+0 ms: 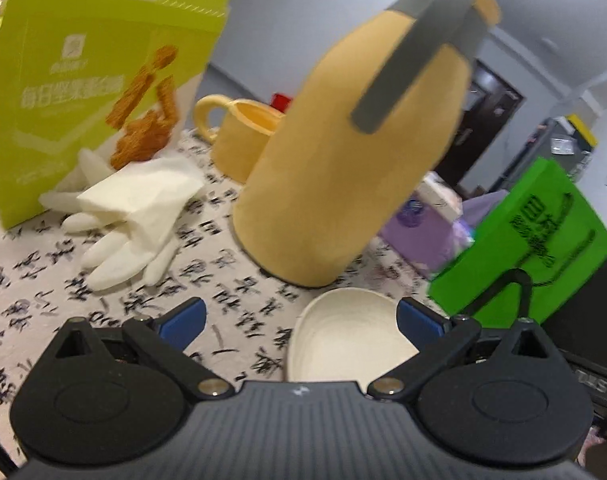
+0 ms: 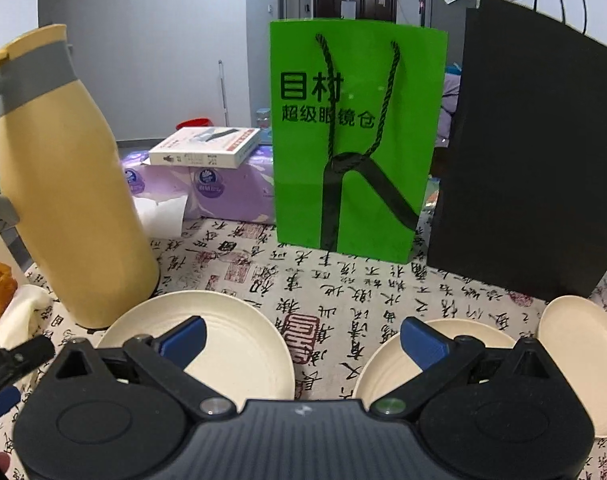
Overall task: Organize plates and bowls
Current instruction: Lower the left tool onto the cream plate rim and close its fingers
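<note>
both the left gripper (image 1: 299,322) and right gripper (image 2: 302,340) hang wide apart, empty, over round cream ribbed plates (image 2: 239,344) on the calligraphy-print tablecloth (image 2: 323,280).

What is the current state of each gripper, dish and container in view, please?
Left gripper: open, empty.
Right gripper: open, empty.
Three cream plates: empty, unstacked, on cloth.
Yellow flask: upright, lid closed.
Yellow mug: upright.
Green bag: standing.
Black bag: standing.
</note>
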### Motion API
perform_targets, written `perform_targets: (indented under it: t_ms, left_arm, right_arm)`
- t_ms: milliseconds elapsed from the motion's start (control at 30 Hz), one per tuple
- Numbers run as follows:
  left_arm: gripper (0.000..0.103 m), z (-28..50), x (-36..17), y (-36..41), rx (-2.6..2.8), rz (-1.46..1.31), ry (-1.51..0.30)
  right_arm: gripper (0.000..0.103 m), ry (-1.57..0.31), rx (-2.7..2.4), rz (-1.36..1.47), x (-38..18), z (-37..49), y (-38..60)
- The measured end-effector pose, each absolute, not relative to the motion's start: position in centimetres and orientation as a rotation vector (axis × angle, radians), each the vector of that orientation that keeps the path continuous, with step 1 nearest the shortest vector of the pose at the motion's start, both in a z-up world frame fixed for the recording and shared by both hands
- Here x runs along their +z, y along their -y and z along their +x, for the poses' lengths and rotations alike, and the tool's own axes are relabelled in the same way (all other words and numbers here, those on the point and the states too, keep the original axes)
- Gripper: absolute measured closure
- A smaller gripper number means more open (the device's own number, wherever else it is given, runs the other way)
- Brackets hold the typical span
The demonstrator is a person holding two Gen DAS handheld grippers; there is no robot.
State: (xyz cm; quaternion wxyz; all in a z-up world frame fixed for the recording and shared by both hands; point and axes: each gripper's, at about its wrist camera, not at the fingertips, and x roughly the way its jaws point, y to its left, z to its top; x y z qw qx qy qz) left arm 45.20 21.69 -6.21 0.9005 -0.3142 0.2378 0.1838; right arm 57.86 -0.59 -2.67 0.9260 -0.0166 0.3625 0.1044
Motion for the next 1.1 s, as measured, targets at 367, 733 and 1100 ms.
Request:
perform_targets:
  t_ms: [367, 733, 1100]
  left_arm:
    - [0.000, 46.3, -7.2, -21.7, 0.317, -0.688, -0.557]
    - [0.000, 46.9, -8.1, -21.9, 0.343, -0.695, -0.606]
    - [0.000, 47.2, -8.8, -22.2, 0.319, -0.701, -0.628]
  right_arm:
    - [0.000, -0.758, 0.208, -0.045, -3.1, 57.9, 0.5]
    - [0.000, -0.768, 0.204, -0.036, -3.4, 58.1, 0.8]
    - [0.000, -0.770, 0.229, -0.060, -3.4, 58.3, 0.3]
